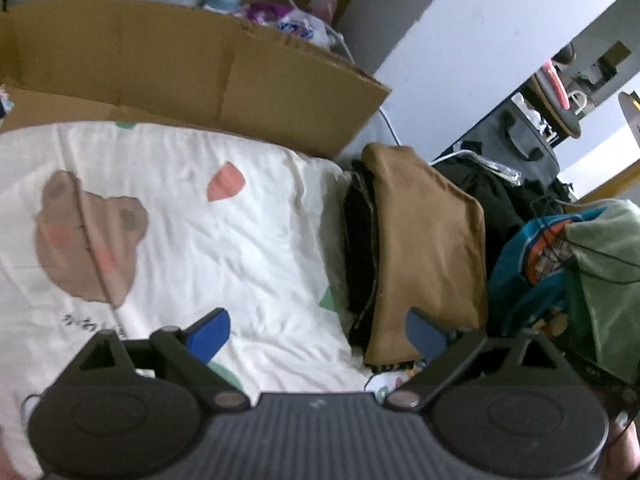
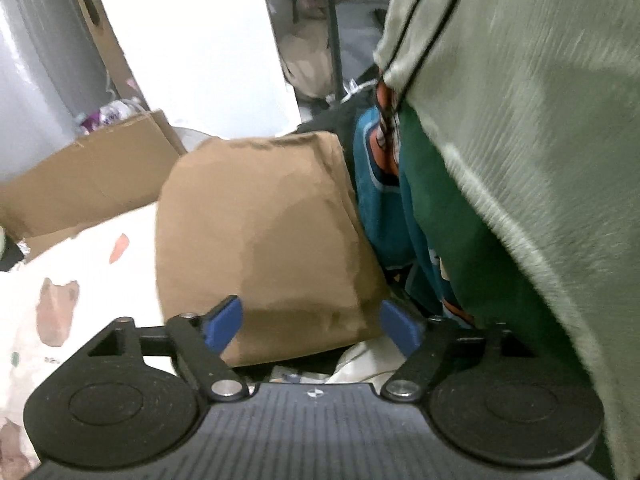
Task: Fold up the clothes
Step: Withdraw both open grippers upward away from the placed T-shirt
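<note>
Nearest, the left gripper (image 1: 318,334) and the right gripper (image 2: 312,326) are held above the bed with jaws spread wide, nothing pinched between them. Below them a folded brown garment (image 1: 428,256) is laid on top of a stack of dark folded clothes (image 1: 360,248) at the right edge of a white bedsheet (image 1: 224,232) printed with a bear, and a heap of unfolded clothes, teal (image 1: 516,256) and pale green (image 2: 520,120), is piled just to its right. Farther off, a cardboard box (image 1: 200,68) is set along the far side of the bed.
</note>
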